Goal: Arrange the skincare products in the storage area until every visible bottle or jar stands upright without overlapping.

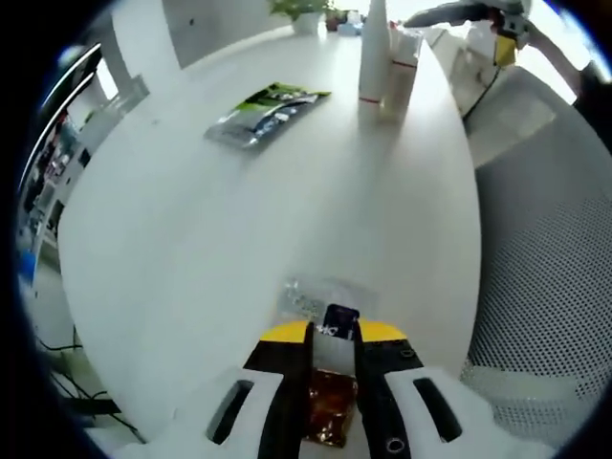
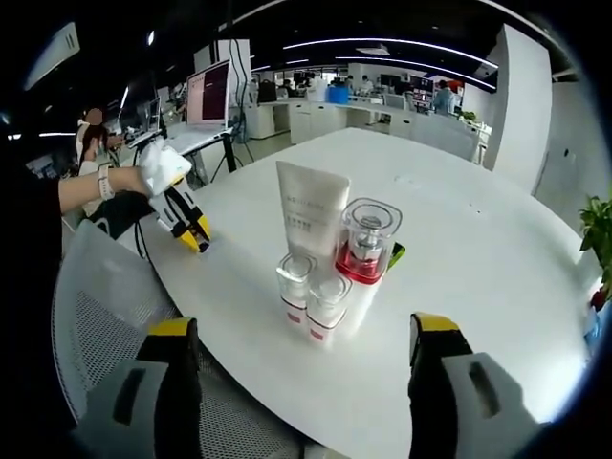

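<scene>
My left gripper (image 1: 331, 356) is shut on a small clear sachet (image 1: 325, 298) with a dark label and amber contents, low over the near edge of the white round table (image 1: 239, 229). A green and silver sachet (image 1: 268, 113) lies flat further in. At the table's far side stand a tall white tube (image 1: 375, 53) and bottles. My right gripper (image 2: 304, 356) is open, its jaws wide apart in front of that group: the white tube (image 2: 311, 212), a red-based bottle with a clear cap (image 2: 367, 244) and two small bottles (image 2: 295, 279) (image 2: 327, 301), all upright and close together.
A gloved hand (image 2: 158, 167) holds the left gripper (image 2: 188, 225) at the table's left edge. A white mesh chair (image 1: 545, 277) stands beside the table; another mesh seat (image 2: 105, 287) is below the right gripper. Desks and monitors (image 2: 212, 94) fill the office behind. A potted plant (image 1: 304, 11) stands at the far rim.
</scene>
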`<state>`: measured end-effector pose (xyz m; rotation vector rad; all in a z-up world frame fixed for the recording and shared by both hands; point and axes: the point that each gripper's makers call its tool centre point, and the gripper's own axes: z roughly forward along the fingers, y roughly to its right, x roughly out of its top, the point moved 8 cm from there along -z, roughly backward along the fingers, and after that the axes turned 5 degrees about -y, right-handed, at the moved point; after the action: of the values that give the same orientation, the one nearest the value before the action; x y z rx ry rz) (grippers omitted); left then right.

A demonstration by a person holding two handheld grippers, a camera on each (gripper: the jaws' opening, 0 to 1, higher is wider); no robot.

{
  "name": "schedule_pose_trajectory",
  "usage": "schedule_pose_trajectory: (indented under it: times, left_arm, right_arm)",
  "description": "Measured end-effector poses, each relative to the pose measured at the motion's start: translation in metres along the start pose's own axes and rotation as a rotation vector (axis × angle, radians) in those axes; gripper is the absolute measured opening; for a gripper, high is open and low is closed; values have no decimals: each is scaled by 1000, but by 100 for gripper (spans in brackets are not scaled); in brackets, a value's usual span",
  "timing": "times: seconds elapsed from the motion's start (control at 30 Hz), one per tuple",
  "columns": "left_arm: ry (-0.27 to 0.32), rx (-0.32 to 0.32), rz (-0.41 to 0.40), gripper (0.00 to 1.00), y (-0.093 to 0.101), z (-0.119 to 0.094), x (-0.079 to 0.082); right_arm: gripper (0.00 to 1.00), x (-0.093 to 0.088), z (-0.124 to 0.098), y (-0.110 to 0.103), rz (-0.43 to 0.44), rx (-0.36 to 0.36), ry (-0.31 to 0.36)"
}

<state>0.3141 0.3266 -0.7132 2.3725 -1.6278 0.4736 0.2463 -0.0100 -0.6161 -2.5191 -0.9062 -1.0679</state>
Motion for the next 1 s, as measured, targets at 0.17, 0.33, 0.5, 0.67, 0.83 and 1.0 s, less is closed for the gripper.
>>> schedule_pose_trajectory:
  times: [0.17,0.33,0.5,0.67,0.83,1.0]
  left_arm:
    - [-4,6,-14,13,-1,-1,-1]
    - [-19,18,-30,14,-2,-2,2]
    - [28,26,-66,19,-8,-9,11]
    - [53,38,-44,21,-11,-13,33]
    - [76,36,-28,22,-18,-10,55]
    - [99,31,-16,22,-24,-8,71]
  right_arm:
    - [91,0,0,0,3,2,-1]
    - [91,0,2,0,1,4,-6]
    - [91,3,2,2,-1,4,-1]
    - [91,5,3,4,-4,5,-2]
    - [91,9,2,9,-5,9,2]
    - [90,12,-2,17,6,17,8]
